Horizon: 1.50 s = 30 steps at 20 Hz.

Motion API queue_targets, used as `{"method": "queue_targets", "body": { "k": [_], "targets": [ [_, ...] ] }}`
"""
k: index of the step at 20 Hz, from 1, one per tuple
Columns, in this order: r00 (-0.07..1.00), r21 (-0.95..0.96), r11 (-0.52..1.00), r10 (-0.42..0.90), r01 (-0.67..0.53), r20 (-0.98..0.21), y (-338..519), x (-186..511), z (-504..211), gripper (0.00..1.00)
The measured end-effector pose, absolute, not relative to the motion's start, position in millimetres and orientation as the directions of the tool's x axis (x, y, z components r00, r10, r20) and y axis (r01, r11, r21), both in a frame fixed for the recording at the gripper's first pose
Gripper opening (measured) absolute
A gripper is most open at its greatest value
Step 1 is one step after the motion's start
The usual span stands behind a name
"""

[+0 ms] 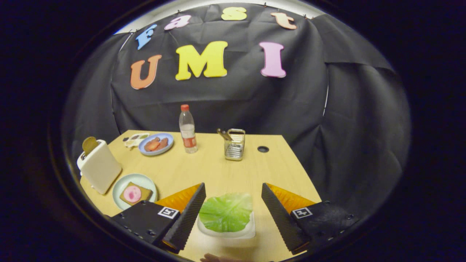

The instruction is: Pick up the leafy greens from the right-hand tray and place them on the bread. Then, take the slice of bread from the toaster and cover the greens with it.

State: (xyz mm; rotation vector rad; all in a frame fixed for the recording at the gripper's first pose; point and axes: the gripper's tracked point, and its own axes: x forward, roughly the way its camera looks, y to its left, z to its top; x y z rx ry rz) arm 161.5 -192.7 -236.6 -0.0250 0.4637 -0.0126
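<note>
The hand-held gripper (230,202) hovers with fingers spread apart, straddling the leafy greens (226,212) on their tray (251,230), seemingly lined up for a grasp. Left of the fingers, the bread (137,193) waits on its plate (123,182) beside the toaster (99,165).

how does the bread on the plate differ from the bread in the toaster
The bread on the plate lies flat, beside the left finger, with a pink round slice on top; the bread in the toaster stands upright, half sunk in the slot, bare. The plate one shows its whole face; the toaster one shows only its top part. Both look brown. The gripper is open around the greens.
</note>
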Motion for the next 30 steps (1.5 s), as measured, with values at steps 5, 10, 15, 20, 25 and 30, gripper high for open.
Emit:
{"method": "queue_targets", "body": {
  "k": [5, 10, 15, 20, 25, 30],
  "targets": [
    [0.797, 0.055, 0.998, 0.012, 0.026, -0.604, -215, 200, -303, 0.96],
    [0.723, 0.123, 0.992, 0.079, 0.008, -0.686, -212, 222, -341, 0.91],
    [0.665, 0.145, 0.989, 0.095, 0.021, -0.74, -214, 231, -362, 0.71],
    [0.676, 0.133, 0.991, 0.093, 0.007, -0.731, -211, 235, -355, 0.38],
    [0.689, 0.123, 0.992, 0.073, 0.023, -0.722, -209, 227, -347, 0.21],
    [0.711, 0.091, 0.993, 0.015, 0.07, -0.704, -210, 209, -329, 0.04]
  ]
}}
